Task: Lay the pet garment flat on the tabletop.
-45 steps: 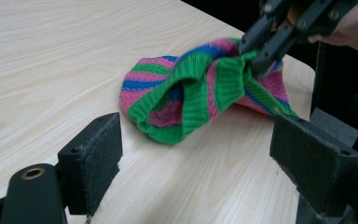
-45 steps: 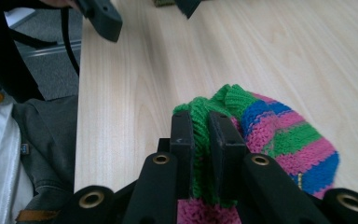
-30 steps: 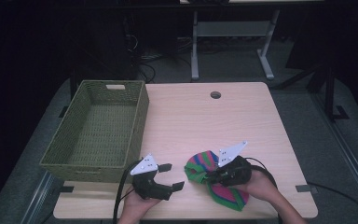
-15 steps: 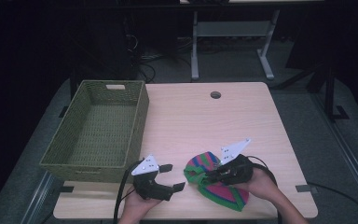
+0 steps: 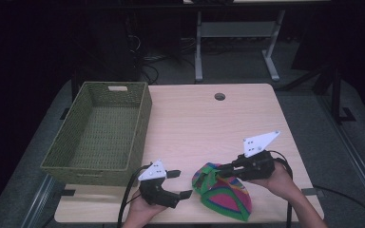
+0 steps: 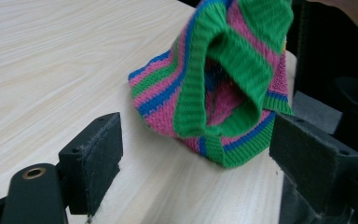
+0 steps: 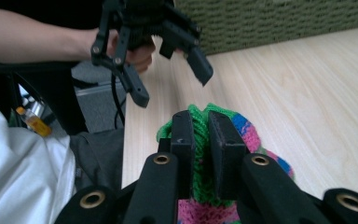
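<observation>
lifted slightly, right claw (image 5: 222, 170) pinches the striped knit hat (image 5: 225, 192), seemingly unlabelled; left claw (image 5: 180, 184) spread.

Looks like a lab/test room: bare wooden table (image 5: 209, 123) w/ cable hole (image 5: 219, 96), dark surroundings, loose cables (image 5: 157, 59), metal desk frame (image 5: 233, 38) behind.

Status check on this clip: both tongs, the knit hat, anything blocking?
Right tongs shut on knit hat, its green rim pinched. Left tongs open, empty, beside it. Basket off left; nothing blocking.
</observation>
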### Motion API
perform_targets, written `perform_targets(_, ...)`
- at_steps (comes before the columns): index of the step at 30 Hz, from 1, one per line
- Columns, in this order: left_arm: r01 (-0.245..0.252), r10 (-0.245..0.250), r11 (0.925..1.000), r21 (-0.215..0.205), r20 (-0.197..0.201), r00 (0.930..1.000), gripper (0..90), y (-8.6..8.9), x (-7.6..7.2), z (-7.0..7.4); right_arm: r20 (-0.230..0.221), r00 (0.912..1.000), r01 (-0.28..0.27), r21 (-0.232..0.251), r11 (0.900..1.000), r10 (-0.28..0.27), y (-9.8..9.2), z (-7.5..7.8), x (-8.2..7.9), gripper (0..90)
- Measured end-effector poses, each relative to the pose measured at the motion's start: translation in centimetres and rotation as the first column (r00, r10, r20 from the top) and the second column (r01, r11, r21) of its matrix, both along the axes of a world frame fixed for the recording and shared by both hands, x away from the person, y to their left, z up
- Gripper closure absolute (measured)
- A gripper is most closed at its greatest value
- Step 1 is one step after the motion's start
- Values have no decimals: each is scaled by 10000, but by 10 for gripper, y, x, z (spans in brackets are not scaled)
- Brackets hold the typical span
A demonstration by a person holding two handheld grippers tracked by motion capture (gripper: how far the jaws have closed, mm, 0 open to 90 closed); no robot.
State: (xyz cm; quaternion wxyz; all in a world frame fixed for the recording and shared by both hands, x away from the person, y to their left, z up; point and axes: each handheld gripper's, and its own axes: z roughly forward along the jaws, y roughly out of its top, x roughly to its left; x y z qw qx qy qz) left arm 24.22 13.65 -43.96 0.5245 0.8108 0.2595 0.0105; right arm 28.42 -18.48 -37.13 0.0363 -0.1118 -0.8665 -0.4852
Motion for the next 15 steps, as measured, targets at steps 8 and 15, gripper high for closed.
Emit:
perform_targets(8,519,-528,9984,212,464,9975,209,-8,-1,0,-79,9997,-230,661,9976,235,-13,6,1,807)
perform_targets(15,704,-787,9918,1065,760,9940,238,-14,7,-8,-103,9984,-551,919,9942,563,-15,9,2,807)
